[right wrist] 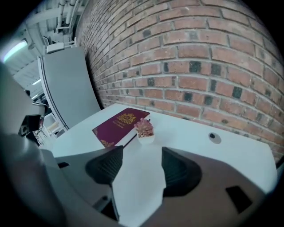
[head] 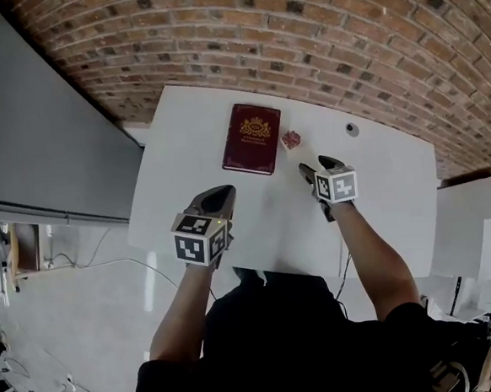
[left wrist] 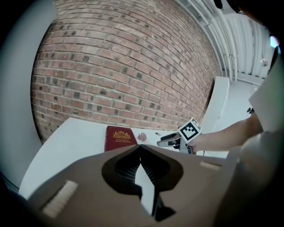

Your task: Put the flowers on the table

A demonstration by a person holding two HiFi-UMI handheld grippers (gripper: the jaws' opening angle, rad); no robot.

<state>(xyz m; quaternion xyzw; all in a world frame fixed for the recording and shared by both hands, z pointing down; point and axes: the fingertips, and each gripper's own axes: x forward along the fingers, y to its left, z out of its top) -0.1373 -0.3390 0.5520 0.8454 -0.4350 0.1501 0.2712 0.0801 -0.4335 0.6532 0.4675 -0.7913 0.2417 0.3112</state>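
A red-brown brick wall (head: pixel 300 26) fills the top of the head view and curves across both gripper views. A white table (head: pixel 381 197) stands against it at centre frame. A grey panel (head: pixel 38 139) slants across the upper left, with pale floor (head: pixel 95 329) below it. Another white surface (head: pixel 477 232) sits at the right edge. White ceiling pipes (left wrist: pixel 220 44) run through the left gripper view's upper right.
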